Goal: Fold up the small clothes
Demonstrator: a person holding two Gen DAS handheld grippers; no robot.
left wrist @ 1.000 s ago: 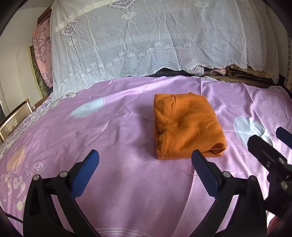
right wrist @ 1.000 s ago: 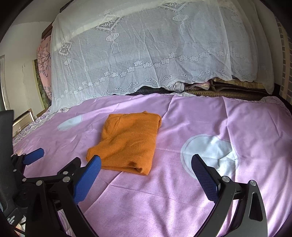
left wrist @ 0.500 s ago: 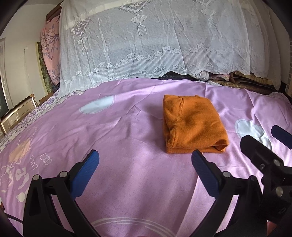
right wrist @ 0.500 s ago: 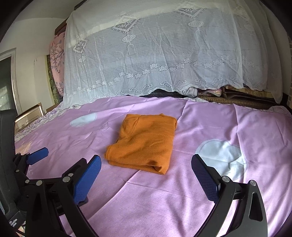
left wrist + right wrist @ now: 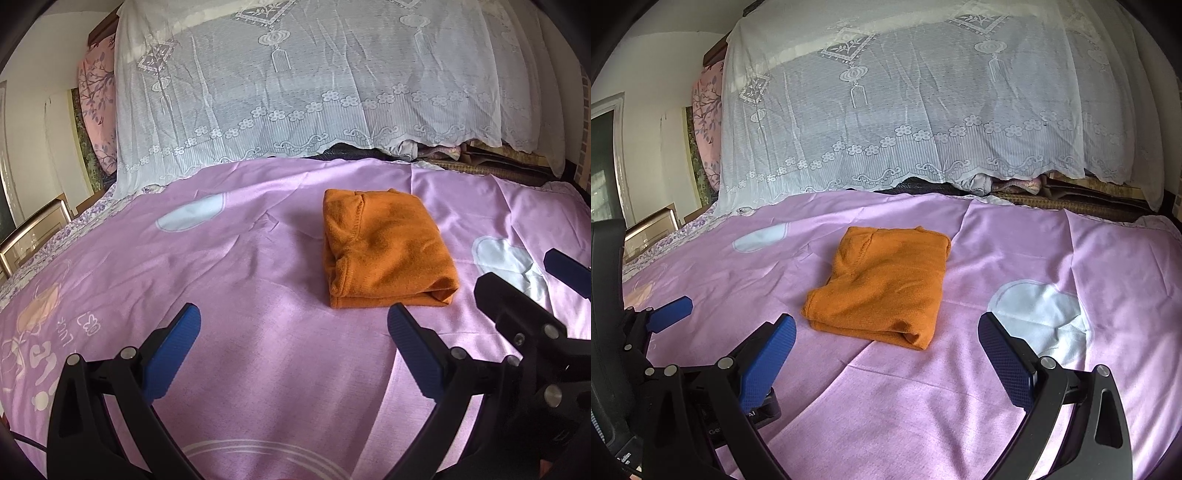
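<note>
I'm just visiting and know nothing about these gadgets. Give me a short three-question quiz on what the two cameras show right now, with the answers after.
1. True or false: the orange garment lies folded on the pink bedsheet.
2. Multiple choice: the left gripper and the right gripper are A) both open and empty, B) both clamped on cloth, C) one open, one shut.
3. Fill in: the heap at the back of the bed is draped in a white ____ cloth.

Key: 1 true. 2 A. 3 lace.
</note>
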